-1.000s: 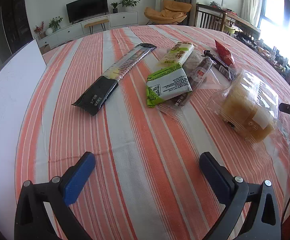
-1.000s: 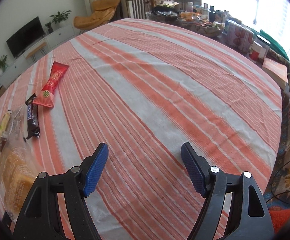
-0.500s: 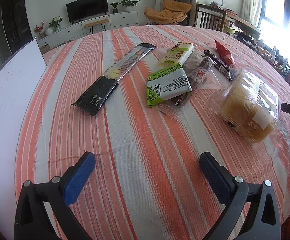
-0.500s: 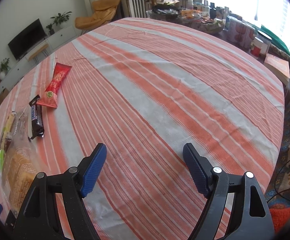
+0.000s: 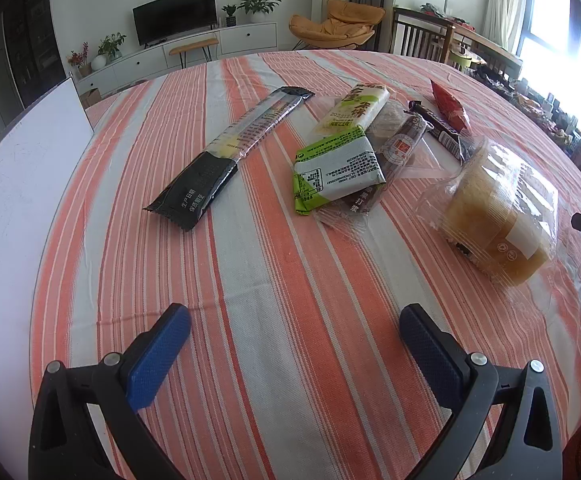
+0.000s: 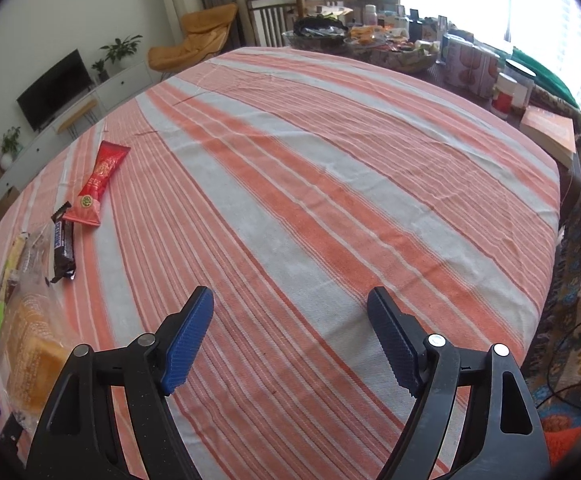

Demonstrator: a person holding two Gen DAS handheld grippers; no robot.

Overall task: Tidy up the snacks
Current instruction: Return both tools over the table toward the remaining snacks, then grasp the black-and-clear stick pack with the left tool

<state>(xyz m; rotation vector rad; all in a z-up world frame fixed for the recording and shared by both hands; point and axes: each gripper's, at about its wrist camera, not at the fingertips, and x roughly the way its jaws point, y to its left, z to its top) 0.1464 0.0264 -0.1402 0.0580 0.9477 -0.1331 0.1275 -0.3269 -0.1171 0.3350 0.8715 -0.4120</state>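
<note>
The surface (image 5: pixel 274 280), under an orange-and-white striped cloth, carried all the snacks in a loose cluster, none yet sorted, so the task looked to be at its start, with a first pick not yet made. Largest was the bagged bread (image 5: pixel 498 220), lying at the right of the left wrist view and at the far left in the right wrist view (image 6: pixel 30 356). Next came the long black packet (image 5: pixel 230 152), set diagonally and apart from the rest, ahead and slightly left of the left tongs (image 5: pixel 294 344). The green-and-white pack (image 5: pixel 336 172) overlapped a clear-wrapped brown snack (image 5: pixel 394 156), with a yellow-and-white pack (image 5: pixel 354 112) just behind them. Smaller were the red sachet (image 6: pixel 100 182) and, just beside it, the dark chocolate bar (image 6: pixel 63 246). Both tongs were released, jaws spread wide and grasping nothing. The left tongs hovered over bare cloth with every snack ahead of them and none between the jaws. The right tongs (image 6: pixel 290 336) pointed across an empty stretch of cloth, the snacks well off to their left. The next move probably called for choosing one item, likely the black packet or the bread for being free of overlap, then advancing the tongs until the jaws straddled it. The overlapped packs would need care, since gripping one could drag its neighbour.
</note>
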